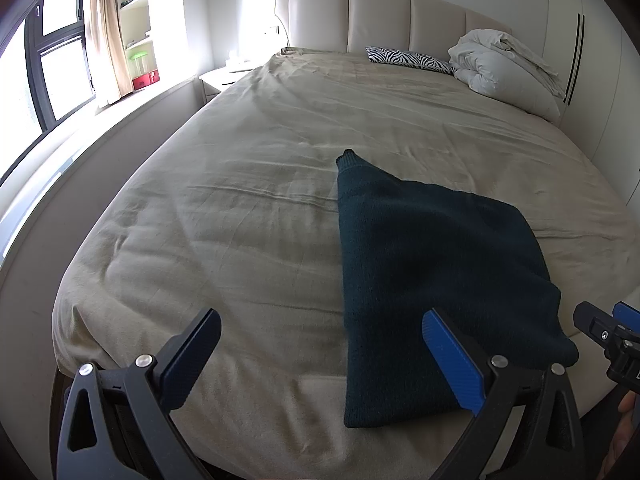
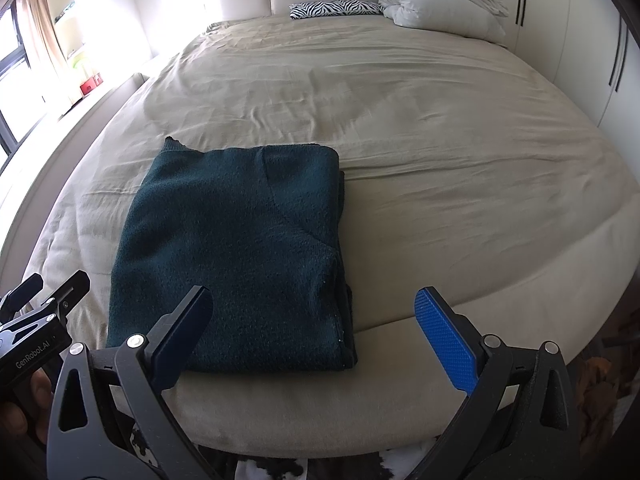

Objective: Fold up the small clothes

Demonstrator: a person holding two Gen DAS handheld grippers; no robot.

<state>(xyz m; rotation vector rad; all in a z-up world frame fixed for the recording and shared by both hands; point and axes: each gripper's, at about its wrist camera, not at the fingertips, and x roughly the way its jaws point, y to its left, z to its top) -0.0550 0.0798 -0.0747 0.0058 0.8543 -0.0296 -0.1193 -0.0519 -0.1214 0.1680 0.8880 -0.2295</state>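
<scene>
Dark green sweater [image 2: 236, 256] lies folded on the beige bed [image 2: 440, 152] near its foot edge. Left gripper [image 1: 320, 344] and right gripper [image 2: 316, 320] both spread wide, holding nothing, apart from the garment.

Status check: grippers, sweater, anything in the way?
Left gripper open, right gripper open, both empty. Sweater folded flat at near edge of bed. Nothing in the way; pillow and duvet far at headboard.

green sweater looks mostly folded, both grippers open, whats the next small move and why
Probably tuck in the cuff that pokes out at the far left corner of the green sweater. The left gripper and right gripper are both open and empty, and the left is nearer that side.
</scene>
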